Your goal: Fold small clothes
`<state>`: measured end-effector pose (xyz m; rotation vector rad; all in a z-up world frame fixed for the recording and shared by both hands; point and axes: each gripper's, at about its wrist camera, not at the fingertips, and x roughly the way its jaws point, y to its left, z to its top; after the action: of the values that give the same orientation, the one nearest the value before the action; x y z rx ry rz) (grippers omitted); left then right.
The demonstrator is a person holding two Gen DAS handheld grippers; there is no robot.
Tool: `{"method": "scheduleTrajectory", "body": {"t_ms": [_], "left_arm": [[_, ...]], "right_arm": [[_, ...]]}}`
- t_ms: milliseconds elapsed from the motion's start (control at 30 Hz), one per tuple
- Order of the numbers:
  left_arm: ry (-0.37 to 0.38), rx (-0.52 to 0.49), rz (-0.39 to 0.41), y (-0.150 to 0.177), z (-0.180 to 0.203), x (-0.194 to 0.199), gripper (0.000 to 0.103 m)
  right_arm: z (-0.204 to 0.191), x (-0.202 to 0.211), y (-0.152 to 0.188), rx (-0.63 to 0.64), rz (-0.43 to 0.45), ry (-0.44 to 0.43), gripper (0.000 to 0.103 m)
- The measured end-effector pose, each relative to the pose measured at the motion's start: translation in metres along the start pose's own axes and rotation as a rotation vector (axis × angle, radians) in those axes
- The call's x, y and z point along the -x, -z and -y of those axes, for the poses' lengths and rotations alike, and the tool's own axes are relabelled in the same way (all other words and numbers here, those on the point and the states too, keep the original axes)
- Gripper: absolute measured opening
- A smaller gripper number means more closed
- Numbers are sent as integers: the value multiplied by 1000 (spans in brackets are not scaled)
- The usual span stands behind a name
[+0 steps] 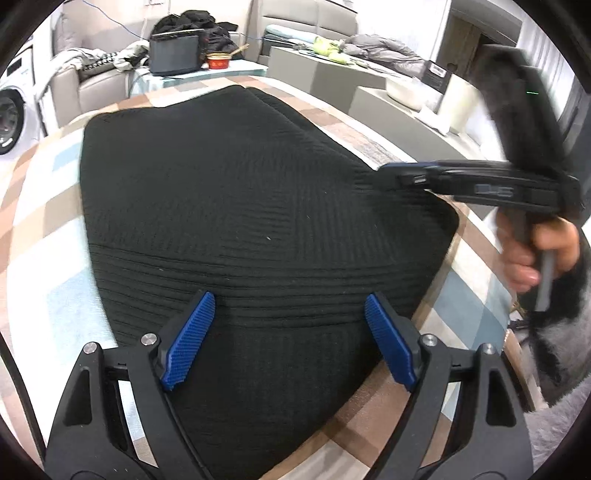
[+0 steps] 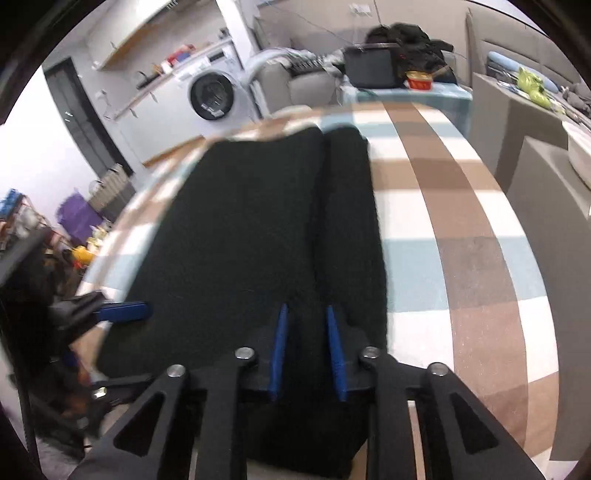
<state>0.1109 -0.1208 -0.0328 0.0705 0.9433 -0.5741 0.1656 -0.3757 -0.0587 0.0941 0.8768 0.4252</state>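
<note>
A black ribbed knit garment (image 1: 236, 206) lies flat on the checked tablecloth (image 1: 44, 236). My left gripper (image 1: 290, 332) is open, its blue pads over the garment's near hem, holding nothing. My right gripper (image 1: 384, 171) comes in from the right, its tip at the garment's right edge. In the right wrist view the garment (image 2: 251, 229) shows two long folded panels, and the right gripper (image 2: 306, 332) has its blue pads nearly together with black fabric between them. The left gripper (image 2: 125, 310) shows at the garment's left edge.
A washing machine (image 2: 212, 92) stands beyond the table. A dark box (image 1: 173, 53), a red bowl (image 1: 218, 61) and a pile of dark clothes (image 1: 199, 22) sit on a far table. Grey cabinets (image 1: 332, 74) line the right side. The table's edge (image 1: 436, 317) runs close to the garment's right side.
</note>
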Motion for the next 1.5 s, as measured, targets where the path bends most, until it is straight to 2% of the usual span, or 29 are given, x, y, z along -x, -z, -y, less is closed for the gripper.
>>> {"method": "scheduleTrajectory", "body": {"t_ms": [100,200,300,400,467,567,633,700,867,967,1100,1200,1300,1367,1433,1467,1500], "left_arm": [[16,-21,29,-4,4,5,82],[13,-32,16,-5,6,-4,82],[2,-38,14,-2,4,-12,82],[6,-30,-3,0,-6,-7,82],[-2,-1,-10,1,-17,-2,82],[-62,49,35,-5,-33,9,82],[-99,106,73,-19,-47,9,82],[-120,154,88,-33,-61,1,82],[-98,155,36,-45,-81,-29,81],[-120,128,25,-46,-84,-31,76],[-111,150,25,-44,-88,-21,75],[-124,177,59,-53,-96,-21,75],[-127,236,67,-58,-110,-29,74],[-124,263,70,-60,-117,-33,72],[-131,256,71,-62,-117,-32,71],[-132,252,74,-62,-117,-30,71],[-131,250,80,-62,-117,-28,71]], "right_arm": [[-18,15,6,94,14,-47,28],[-35,7,18,152,-22,-79,33],[-42,-11,33,215,-87,-20,34],[-35,-2,39,272,-66,25,34],[-17,8,35,213,-72,32,34],[-4,14,23,144,-47,88,40],[-4,8,10,118,-26,48,40],[-6,-10,-8,85,-15,52,43],[6,-61,-41,-15,-47,22,42],[7,-71,-42,39,-85,103,41],[25,-65,-49,-45,-139,45,41],[22,-62,-65,-53,-84,-12,41],[22,-79,-80,-71,-91,-13,41],[26,-95,-86,-99,-121,7,32],[28,-93,-93,-102,-88,-29,7],[29,-86,-95,-103,-50,-69,7],[34,-80,-97,-123,-12,-50,7]]}}
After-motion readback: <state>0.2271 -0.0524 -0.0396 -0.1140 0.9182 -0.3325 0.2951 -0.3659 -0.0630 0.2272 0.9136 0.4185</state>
